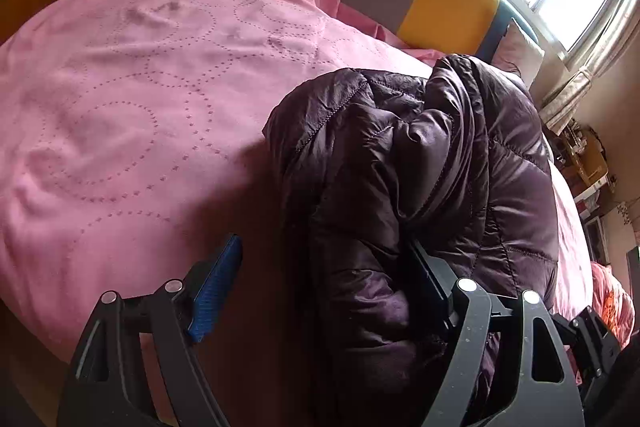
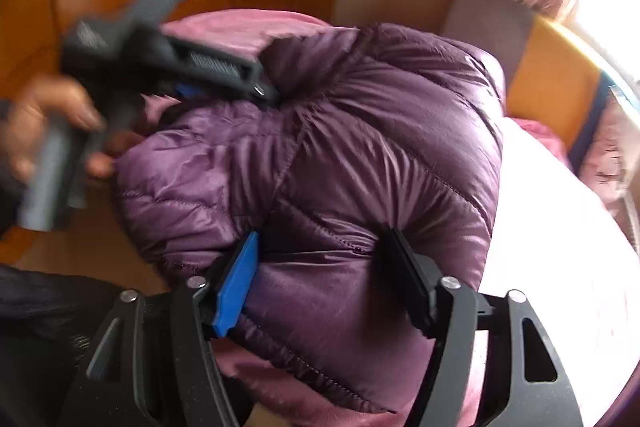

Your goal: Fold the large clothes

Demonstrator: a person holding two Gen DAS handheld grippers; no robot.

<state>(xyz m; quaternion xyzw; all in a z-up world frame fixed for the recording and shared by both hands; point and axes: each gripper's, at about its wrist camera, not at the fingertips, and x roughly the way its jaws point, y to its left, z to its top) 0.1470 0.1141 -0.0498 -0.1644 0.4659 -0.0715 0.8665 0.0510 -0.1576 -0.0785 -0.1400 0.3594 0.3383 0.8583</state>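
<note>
Both tongs stand wide apart. On the left gripper (image 1: 324,287) the blue pad is free over the pink blanket (image 1: 120,99), and the black finger (image 1: 430,279) touches the purple down jacket (image 1: 420,167), bunched just ahead and to its right. On the right gripper (image 2: 322,283) the fingers are on both sides of a puffy fold; whether they squeeze it is unclear. From there, the jacket's long side runs away toward the headboard (image 2: 552,83). A hand (image 2: 36,123) holds the left tool, tilted downward.

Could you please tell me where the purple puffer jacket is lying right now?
The purple puffer jacket lies bunched on the pink bedspread, right of centre in the left wrist view, between the right gripper's fingers.
</note>
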